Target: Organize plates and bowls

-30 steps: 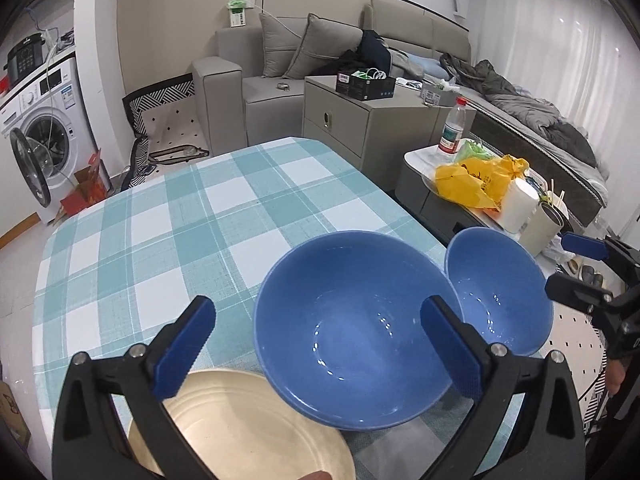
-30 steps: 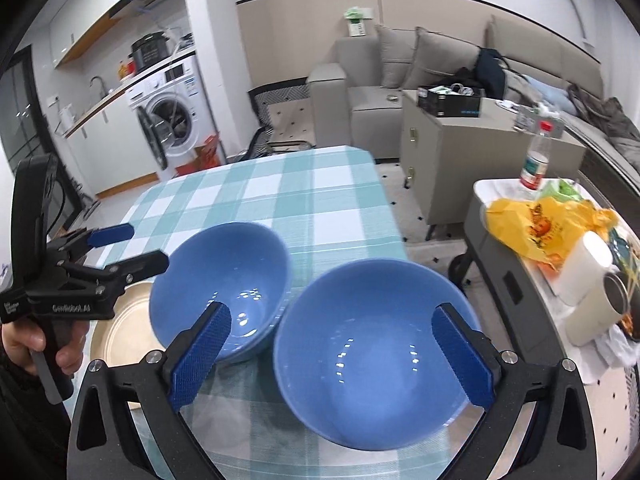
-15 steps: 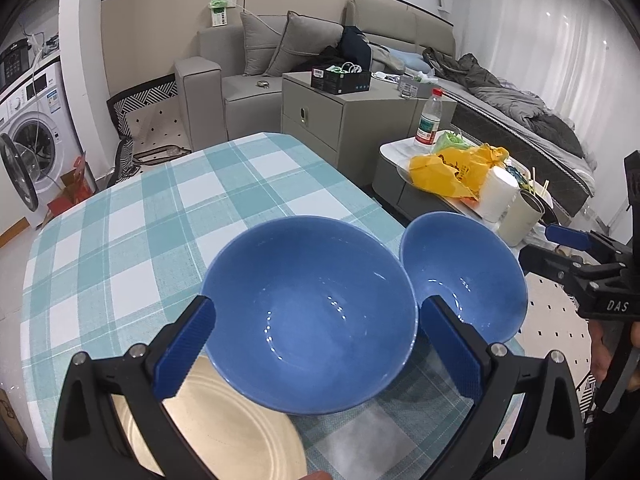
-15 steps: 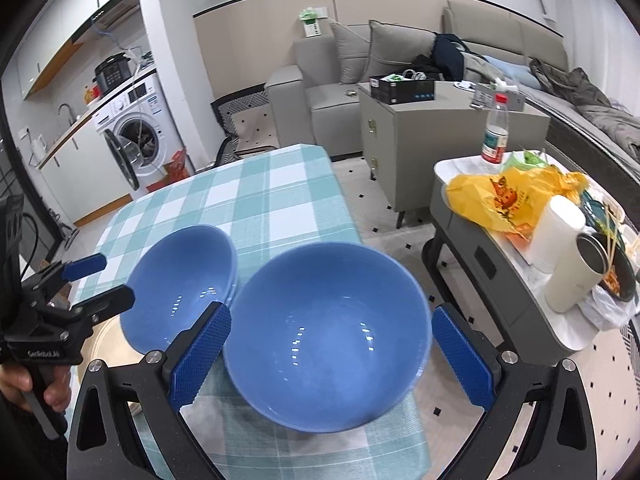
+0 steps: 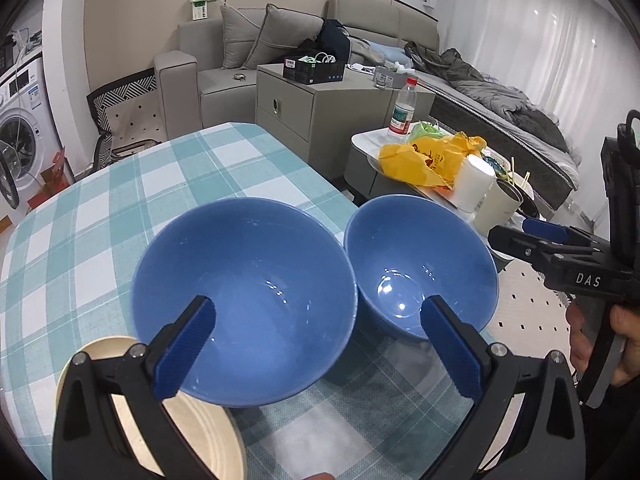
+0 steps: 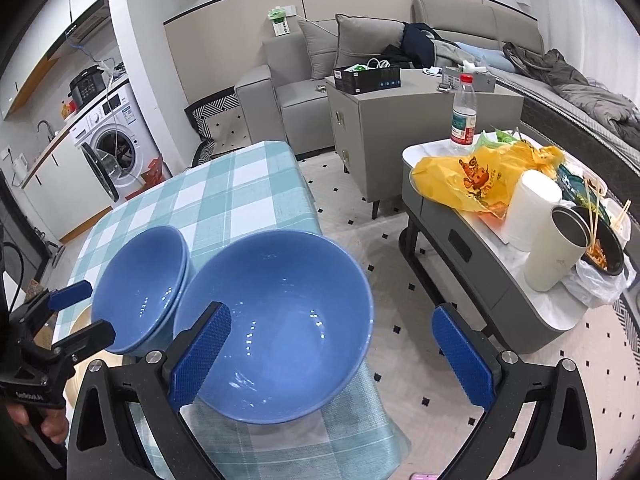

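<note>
Bowls sit side by side on the checked surface point(image 5: 120, 200): left bowl point(image 5: 244, 280) by the plate point(image 5: 208, 432), right bowl point(image 5: 420, 264) at the edge. Left gripper point(image 5: 316, 344) hovers low, fingers spread, empty. Only the right view shows the left bowl is two nested. Right gripper point(image 6: 332, 352) hovers likewise, spread wide, empty.

"DAS" in white letters on the right gripper point(image 5: 536, 236)

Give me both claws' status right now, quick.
Left claw: open, holding nothing, poised over the left blue bowl.
Right claw: open, holding nothing, poised over the right blue bowl.
</note>
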